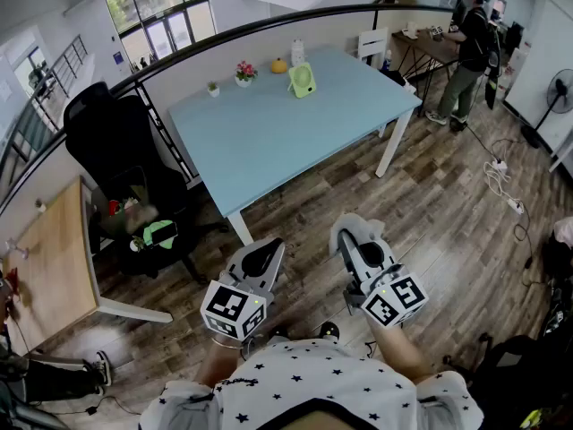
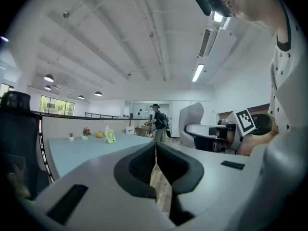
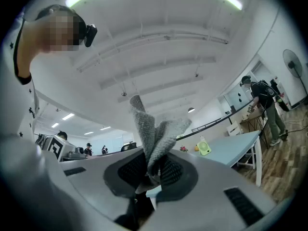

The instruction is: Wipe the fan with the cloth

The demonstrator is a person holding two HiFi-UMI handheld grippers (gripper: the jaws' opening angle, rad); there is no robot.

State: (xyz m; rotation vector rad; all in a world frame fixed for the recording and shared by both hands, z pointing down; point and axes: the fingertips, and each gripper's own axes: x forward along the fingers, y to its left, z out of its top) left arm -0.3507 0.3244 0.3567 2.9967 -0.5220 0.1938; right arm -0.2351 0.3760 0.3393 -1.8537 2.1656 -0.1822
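You're holding cloth (image 3: 153,138) pinched in right gripper (image 1: 351,238), ready for wiping; left gripper (image 1: 267,251) jaws together, empty; fan (image 1: 302,80) standing far across table (image 1: 269,141).

A light-blue table (image 1: 269,137) stands on a wood-plank floor (image 1: 448,213). Along its far edge sit a small green plant (image 1: 213,89), nearest the far left corner, then a pot of pink flowers (image 1: 244,73), a small orange thing (image 1: 279,64) and a white bottle (image 1: 297,52). A black office chair (image 1: 112,141) stands just off the table's left edge with a wooden desk (image 1: 54,258) near it, while past the far right corner are a white chair (image 1: 372,43), a person (image 1: 467,56) standing at a dark desk (image 1: 428,45), and a white power strip (image 1: 514,206) on the floor.
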